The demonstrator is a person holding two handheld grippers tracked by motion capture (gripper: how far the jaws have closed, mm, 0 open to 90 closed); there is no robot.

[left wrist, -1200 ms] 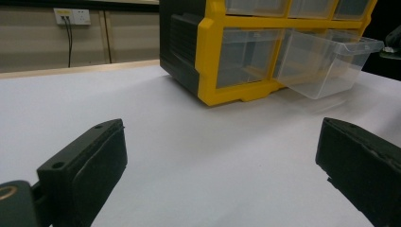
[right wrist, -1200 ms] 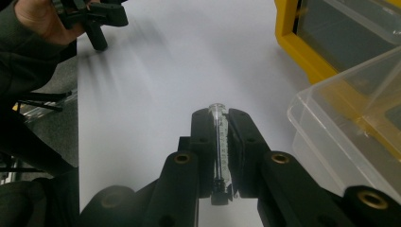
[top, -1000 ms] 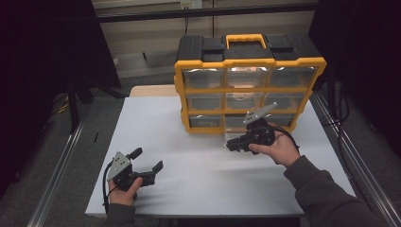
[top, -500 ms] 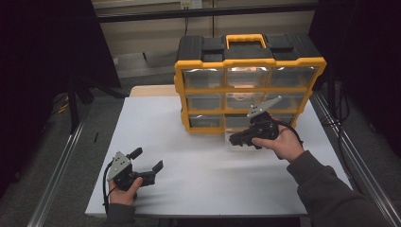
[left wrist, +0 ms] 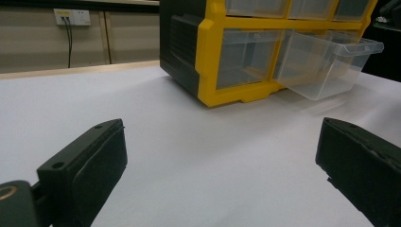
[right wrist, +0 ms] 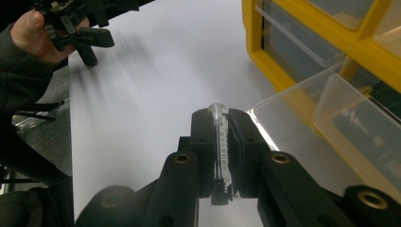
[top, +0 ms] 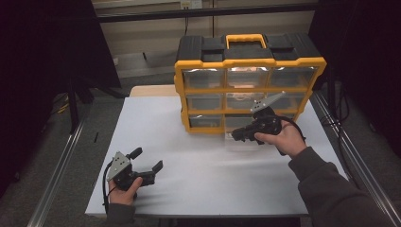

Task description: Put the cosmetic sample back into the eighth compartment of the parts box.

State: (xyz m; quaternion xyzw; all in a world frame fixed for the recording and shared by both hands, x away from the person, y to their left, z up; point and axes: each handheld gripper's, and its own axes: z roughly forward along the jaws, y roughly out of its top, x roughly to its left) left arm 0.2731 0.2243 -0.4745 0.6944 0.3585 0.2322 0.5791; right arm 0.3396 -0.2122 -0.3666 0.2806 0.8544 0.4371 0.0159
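Table [top: 198,142]: a white surface runs in front of you, with dark floor to either side.
Organizer [top: 246,80]: a yellow-and-black cabinet of clear drawers stands upright at the far centre-right of the table, with a yellow handle on top. In the left gripper view [left wrist: 222,61] you see its near corner resting on the white surface.
Open drawer [left wrist: 326,64]: one clear drawer of the bottom row is pulled out toward you and tilts down onto the table. In the right gripper view [right wrist: 307,123] it lies just to the right of your right gripper's jaws.
Your left gripper [top: 144,163]: you hold it low at the near left of the table, well apart from the organizer. Its jaws stand wide apart, with bare table between them in the left gripper view [left wrist: 217,165].
Your right gripper [top: 239,135]: you hold it just in front of the bottom drawers, pointing left. In the right gripper view [right wrist: 220,127] its jaws are closed together on the syringe.
Syringe [right wrist: 220,142]: a thin clear graduated tube lies lengthwise between the right jaws, its tip past the jaw ends and a dark part at the near end.
Your left hand [right wrist: 35,33]: it appears far off, at upper left of the right gripper view, wrapped around the left gripper.
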